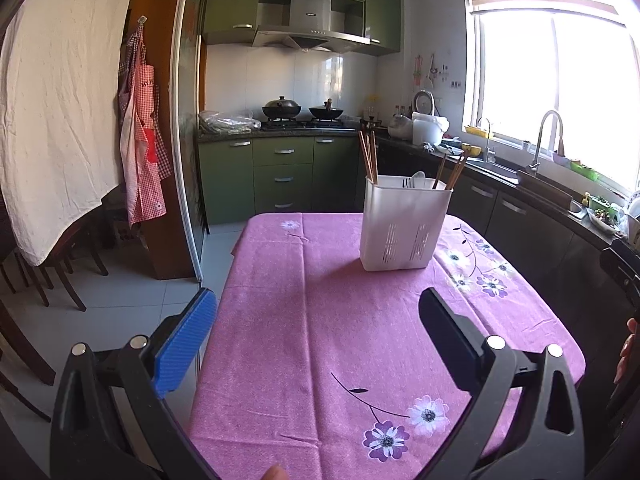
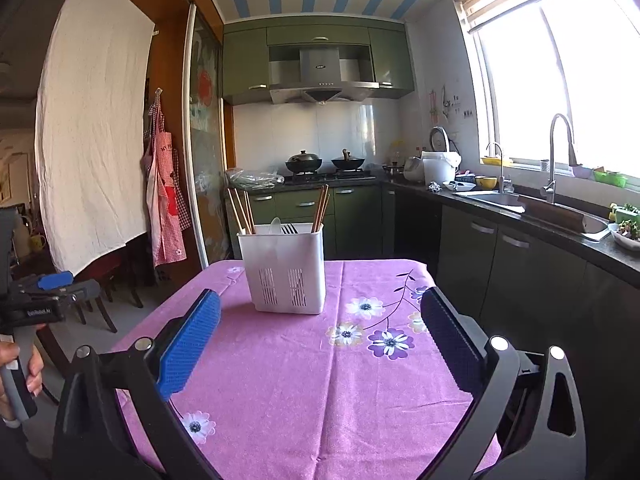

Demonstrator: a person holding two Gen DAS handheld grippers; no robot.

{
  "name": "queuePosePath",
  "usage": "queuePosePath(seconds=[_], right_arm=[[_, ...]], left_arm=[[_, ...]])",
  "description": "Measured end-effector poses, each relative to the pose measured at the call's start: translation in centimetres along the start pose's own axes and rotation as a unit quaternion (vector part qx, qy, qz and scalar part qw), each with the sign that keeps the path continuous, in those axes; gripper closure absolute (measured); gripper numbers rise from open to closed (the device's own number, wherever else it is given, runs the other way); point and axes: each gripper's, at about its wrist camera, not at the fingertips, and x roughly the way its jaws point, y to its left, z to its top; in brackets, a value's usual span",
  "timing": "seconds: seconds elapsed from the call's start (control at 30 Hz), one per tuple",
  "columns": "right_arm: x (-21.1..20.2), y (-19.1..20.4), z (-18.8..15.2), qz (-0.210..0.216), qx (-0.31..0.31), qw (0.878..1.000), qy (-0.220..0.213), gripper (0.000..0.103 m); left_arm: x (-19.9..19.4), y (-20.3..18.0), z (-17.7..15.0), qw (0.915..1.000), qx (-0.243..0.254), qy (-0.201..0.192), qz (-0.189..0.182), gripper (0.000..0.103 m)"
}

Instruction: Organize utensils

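Note:
A white slotted utensil holder [image 1: 404, 224] [image 2: 285, 266] stands upright on the far part of a pink flowered tablecloth [image 1: 320, 340] [image 2: 304, 380]. Wooden chopsticks [image 1: 369, 156] [image 2: 241, 210] lean in its left end, and more chopsticks [image 1: 456, 170] [image 2: 321, 208] lean in its right end. A white spoon [image 1: 418, 178] [image 2: 275, 224] and dark fork tines [image 2: 289, 229] show in the middle. My left gripper [image 1: 318, 316] is open over the near cloth, nothing between its fingers. My right gripper [image 2: 322, 320] is open too, short of the holder and empty. The left gripper [image 2: 56, 284] also shows at the left edge of the right wrist view, held by a hand.
Behind the table are green cabinets [image 1: 284, 172], a stove with two woks [image 2: 324, 164], and a dark counter with a sink and faucet [image 2: 554, 160] along the right. A white sheet [image 1: 60, 112] and aprons [image 2: 164, 200] hang at left, chairs below.

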Motion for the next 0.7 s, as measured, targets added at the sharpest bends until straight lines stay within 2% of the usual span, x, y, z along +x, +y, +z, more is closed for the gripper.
queuePosePath(seconds=[0.7], right_arm=[[-0.4, 1.1, 0.0, -0.001, -0.015, 1.000, 0.003, 0.005]], left_arm=[[-1.1, -0.6, 0.0, 1.0000, 0.006, -0.004, -0.001, 0.007]])
